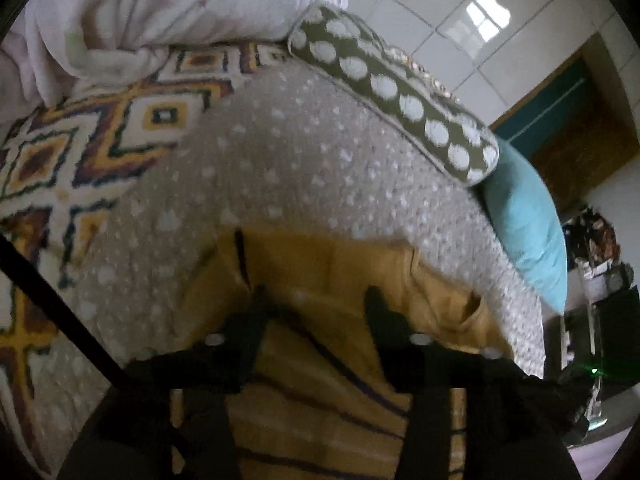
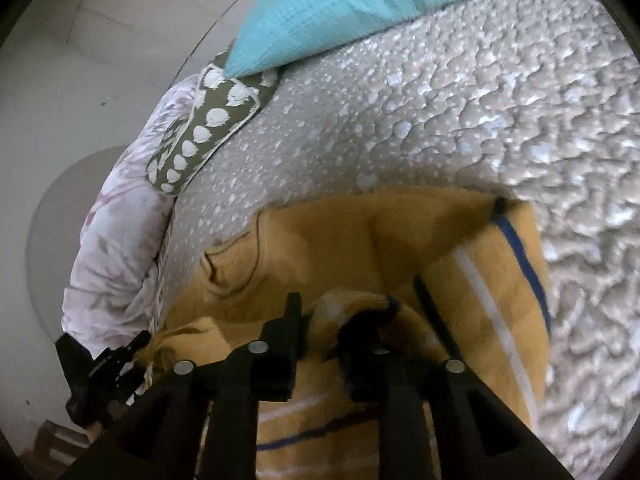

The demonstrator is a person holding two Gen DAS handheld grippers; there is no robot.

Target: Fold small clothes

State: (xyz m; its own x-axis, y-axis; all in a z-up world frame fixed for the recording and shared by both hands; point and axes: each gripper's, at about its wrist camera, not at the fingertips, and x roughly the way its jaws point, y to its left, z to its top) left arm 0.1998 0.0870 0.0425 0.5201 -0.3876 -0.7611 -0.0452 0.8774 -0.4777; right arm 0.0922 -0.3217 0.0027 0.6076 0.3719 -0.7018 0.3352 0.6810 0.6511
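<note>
A small mustard-yellow garment [image 1: 340,280] with dark blue and white stripes lies on a grey dotted bedspread [image 1: 280,160]. In the left wrist view my left gripper [image 1: 316,300] hangs just over its near part with the jaws apart and nothing between them. In the right wrist view the same garment [image 2: 360,240] is partly folded, with a striped panel at the right. My right gripper [image 2: 328,316] has its jaws closed on a bunched fold of the yellow cloth. The left gripper's black body also shows in the right wrist view [image 2: 108,364], at the garment's left edge.
An olive cushion with white dots [image 1: 400,92] and a turquoise pillow [image 1: 528,224] lie along the bed's far edge. A patterned blanket [image 1: 80,140] and a pale floral duvet [image 1: 160,12] lie at the left. White tiled floor [image 1: 460,12] lies beyond the bed.
</note>
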